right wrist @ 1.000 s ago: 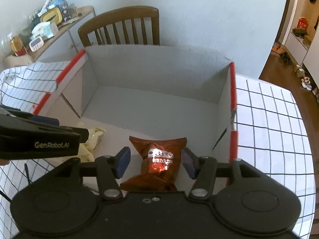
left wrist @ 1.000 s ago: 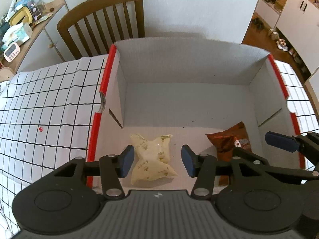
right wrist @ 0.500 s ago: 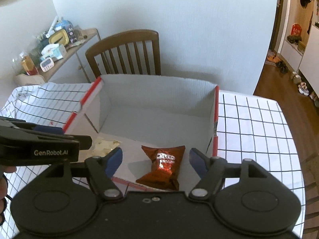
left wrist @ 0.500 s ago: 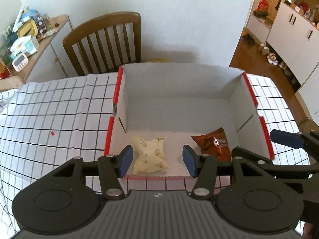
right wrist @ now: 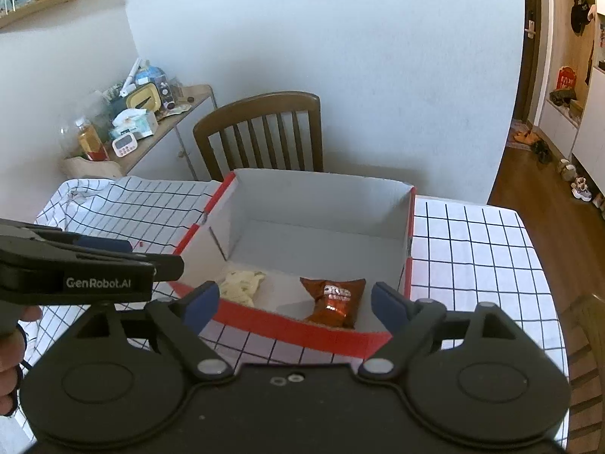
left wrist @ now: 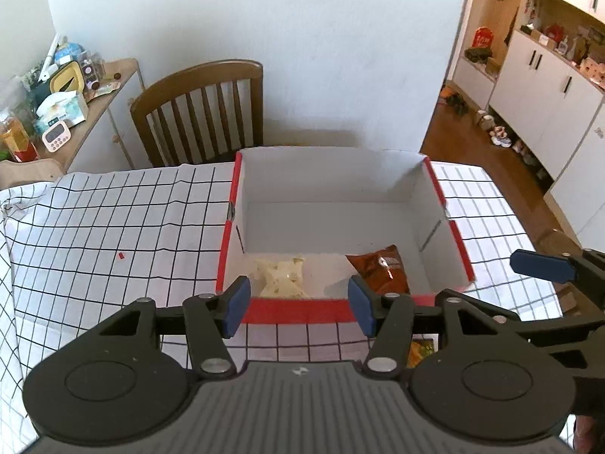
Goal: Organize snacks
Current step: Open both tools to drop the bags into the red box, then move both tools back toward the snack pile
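A white cardboard box with red edges (left wrist: 295, 310) (right wrist: 302, 329) stands on the checked tablecloth. Inside, near its front wall, lie a pale yellow snack packet (left wrist: 280, 274) (right wrist: 242, 285) on the left and a brown Oreo packet (left wrist: 380, 268) (right wrist: 332, 297) on the right. My left gripper (left wrist: 298, 304) is open and empty, above the table in front of the box. My right gripper (right wrist: 295, 300) is open and empty, also in front of the box. A corner of another snack packet (left wrist: 421, 352) shows on the cloth under the left gripper.
A wooden chair (left wrist: 204, 109) (right wrist: 264, 132) stands behind the table. A side shelf with a timer, tissues and bottles (left wrist: 56, 113) (right wrist: 128, 128) is at the left. The checked tablecloth (left wrist: 113, 234) (right wrist: 472, 249) lies on both sides of the box.
Both grippers have pulled back and up out of the box. Both packets stay lying inside. The right jaws have opened wider.
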